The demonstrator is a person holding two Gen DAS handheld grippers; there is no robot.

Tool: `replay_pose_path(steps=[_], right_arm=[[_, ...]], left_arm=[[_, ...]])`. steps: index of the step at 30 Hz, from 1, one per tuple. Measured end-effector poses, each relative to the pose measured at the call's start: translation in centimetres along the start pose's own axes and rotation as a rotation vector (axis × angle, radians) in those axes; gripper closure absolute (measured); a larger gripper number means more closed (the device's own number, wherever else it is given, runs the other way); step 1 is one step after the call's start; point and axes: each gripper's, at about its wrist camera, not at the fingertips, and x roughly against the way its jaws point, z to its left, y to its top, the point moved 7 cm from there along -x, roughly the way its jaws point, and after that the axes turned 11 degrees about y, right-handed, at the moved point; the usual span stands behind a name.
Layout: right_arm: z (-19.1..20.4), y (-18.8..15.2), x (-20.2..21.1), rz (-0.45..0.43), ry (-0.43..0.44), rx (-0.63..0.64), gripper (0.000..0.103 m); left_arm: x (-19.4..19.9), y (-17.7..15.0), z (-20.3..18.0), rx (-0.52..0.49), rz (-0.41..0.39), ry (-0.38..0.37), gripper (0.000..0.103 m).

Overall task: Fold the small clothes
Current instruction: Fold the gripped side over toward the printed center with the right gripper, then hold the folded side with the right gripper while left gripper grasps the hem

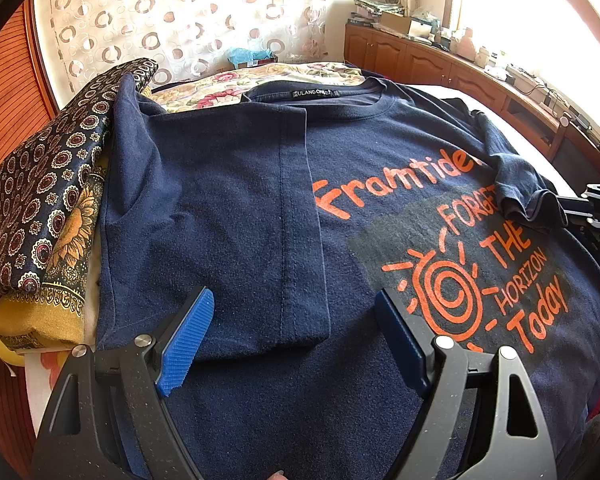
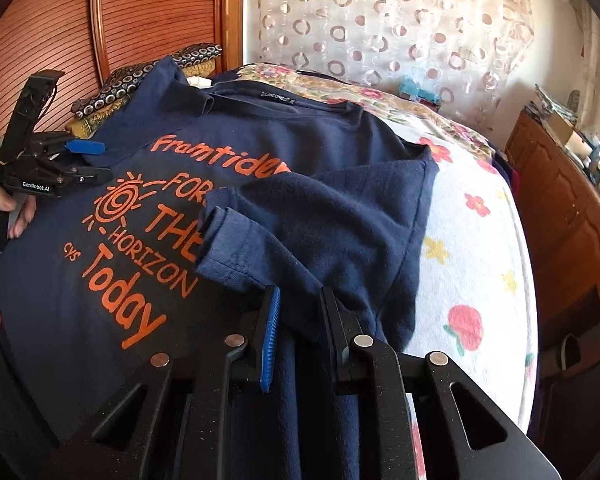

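Navy T-shirt (image 1: 228,200) with orange print; white floral blanket (image 2: 476,248)

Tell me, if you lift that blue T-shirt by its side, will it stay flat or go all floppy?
Probably floppy: the T-shirt already lies in soft wrinkles, and its sleeve curls over. It is thin cloth, so likely light. The right gripper has fabric between its fingers.

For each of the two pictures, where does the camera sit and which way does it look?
Left wrist: on the left gripper, jaws open, looking down over the T-shirt's folded side toward the curtain.
Right wrist: on the right gripper, jaws narrow around the T-shirt's right edge, looking across the bed; a hand holds the left gripper.
Shared: the T-shirt, its orange print, the curtain.
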Motion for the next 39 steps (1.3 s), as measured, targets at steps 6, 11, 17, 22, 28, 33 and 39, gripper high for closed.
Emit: replay_pose_path(steps=[6, 11, 17, 22, 28, 33, 39], right_arm=[[2.0, 1.0, 2.0, -0.065, 0.051, 0.017, 0.072], [4.0, 1.7, 1.2, -0.063, 0.084, 0.048, 0.066], [3.4, 1.5, -1.8, 0.002, 0.01, 0.059, 0.071], [2.4, 1.7, 0.1, -0.05, 0.014, 0.041, 0.098], [1.5, -0.7, 4.0, -0.062, 0.005, 0.054, 0.099], [0.8, -3.9, 5.5, -0.031, -0.014, 0.025, 0.099], [0.1, -4.7, 5.6, -0.032, -0.032, -0.018, 0.099]], left_arm=[[0.0, 0.0, 0.0, 0.0, 0.0, 0.0, 0.02], [0.0, 0.0, 0.0, 0.0, 0.0, 0.0, 0.02], [0.0, 0.0, 0.0, 0.001, 0.0, 0.0, 0.02], [0.0, 0.0, 0.0, 0.001, 0.0, 0.0, 0.02], [0.0, 0.0, 0.0, 0.001, 0.0, 0.0, 0.02], [0.1, 0.0, 0.0, -0.001, 0.0, 0.002, 0.02], [0.9, 0.4, -0.4, 0.025, -0.016, 0.018, 0.02]])
